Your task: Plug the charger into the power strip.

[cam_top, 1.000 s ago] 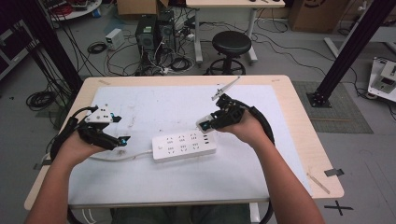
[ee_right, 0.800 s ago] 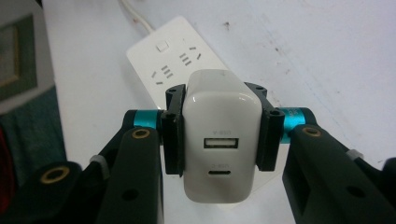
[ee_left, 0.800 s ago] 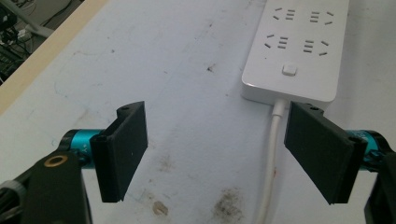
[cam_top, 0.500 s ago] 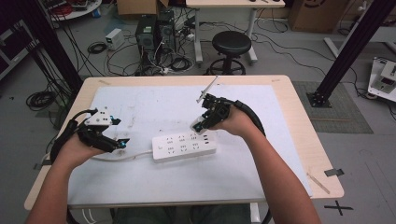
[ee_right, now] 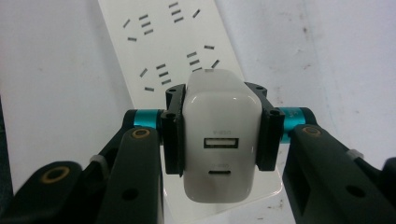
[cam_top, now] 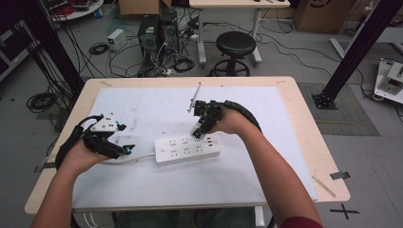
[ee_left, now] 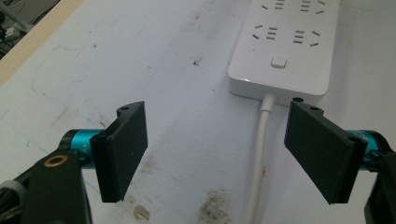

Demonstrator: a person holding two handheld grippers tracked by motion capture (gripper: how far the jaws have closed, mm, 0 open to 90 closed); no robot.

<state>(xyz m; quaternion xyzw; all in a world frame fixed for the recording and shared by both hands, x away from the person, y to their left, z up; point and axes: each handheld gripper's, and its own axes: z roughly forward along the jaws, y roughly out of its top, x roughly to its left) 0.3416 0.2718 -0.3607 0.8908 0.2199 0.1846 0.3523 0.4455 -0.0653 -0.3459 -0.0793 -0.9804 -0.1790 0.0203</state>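
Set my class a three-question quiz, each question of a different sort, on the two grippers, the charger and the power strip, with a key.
1. True or false: the left gripper is shut on the strip's cable.
2. What does the right gripper hold? A) a pen B) a white USB charger C) a mug
3. In the right gripper view, what lies right behind the charger?

Key
1. False: its jaws stand open, one on each side of the cable.
2. B
3. The white power strip, on its socket side.
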